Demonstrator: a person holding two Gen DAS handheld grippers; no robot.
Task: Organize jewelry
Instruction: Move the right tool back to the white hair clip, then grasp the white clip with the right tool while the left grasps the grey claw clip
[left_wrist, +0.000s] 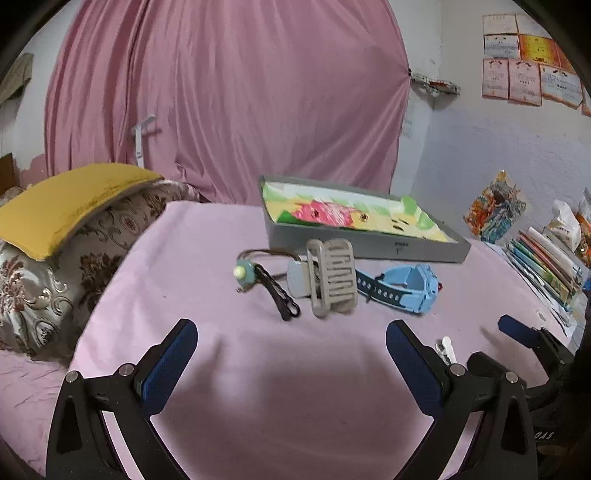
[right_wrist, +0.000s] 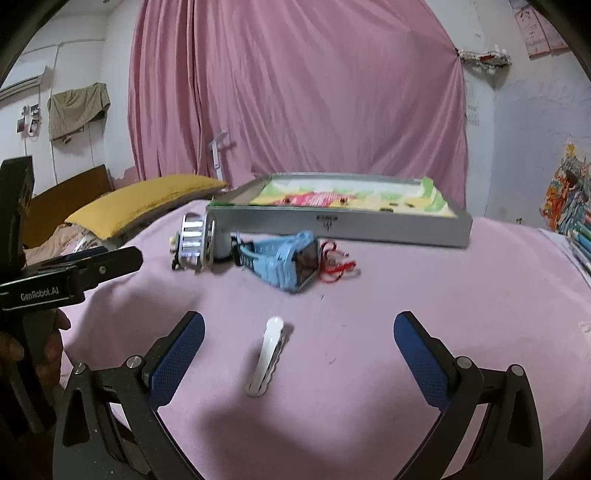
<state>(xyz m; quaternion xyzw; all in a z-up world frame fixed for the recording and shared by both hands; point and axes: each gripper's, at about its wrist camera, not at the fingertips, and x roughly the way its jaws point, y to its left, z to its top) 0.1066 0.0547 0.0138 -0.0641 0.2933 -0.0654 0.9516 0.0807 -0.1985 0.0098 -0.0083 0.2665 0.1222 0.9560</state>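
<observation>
A grey tray (left_wrist: 369, 253) with a colourful lining lies at the back of a pink cloth; it also shows in the right wrist view (right_wrist: 340, 227). In front of it lie a grey claw hair clip (left_wrist: 332, 282), a blue watch (left_wrist: 406, 286), a black hair clip (left_wrist: 280, 295) and a hair tie with a teal bead (left_wrist: 243, 273). My left gripper (left_wrist: 291, 339) is open and empty, short of these. My right gripper (right_wrist: 299, 332) is open, with a white hair clip (right_wrist: 267, 354) lying between its fingers. A red cord (right_wrist: 334, 266) lies by the watch (right_wrist: 284, 264).
A yellow cushion (left_wrist: 70, 206) on patterned bedding lies at the left. Books and papers (left_wrist: 546, 266) are stacked at the right edge. A pink curtain (left_wrist: 229, 99) hangs behind. The left gripper's body (right_wrist: 55, 280) is at the left of the right wrist view.
</observation>
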